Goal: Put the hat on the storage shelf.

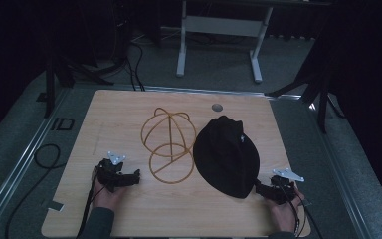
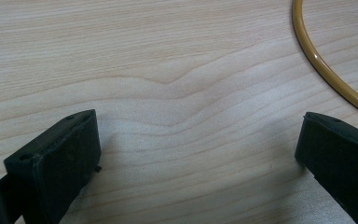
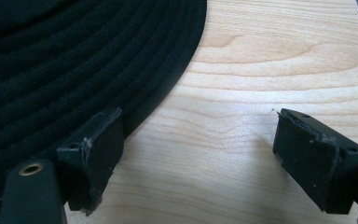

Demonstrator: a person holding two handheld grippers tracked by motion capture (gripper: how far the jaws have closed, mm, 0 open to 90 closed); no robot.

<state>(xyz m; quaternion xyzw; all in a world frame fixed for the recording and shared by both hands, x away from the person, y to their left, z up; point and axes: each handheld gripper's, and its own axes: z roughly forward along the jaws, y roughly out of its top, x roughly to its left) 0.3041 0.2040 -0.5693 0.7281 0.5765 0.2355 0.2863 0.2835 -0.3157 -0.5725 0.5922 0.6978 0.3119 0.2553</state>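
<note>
Black cap (image 1: 227, 157) beside wire stand (image 1: 169, 145) (on table (image 1: 119, 112)); L gripper (image 1: 129, 178) & R gripper (image 1: 260, 189) both gaping, empty.

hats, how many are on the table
1. A black hat lies on the right half of the table, beside the wire hat stand; the right gripper is at its brim. None looks hidden.

Readable markings: one.
Dark letters "ID" on the grey floor (image 1: 30, 124) just left of the tabletop (image 1: 119, 114); nothing legible on other items.
</note>
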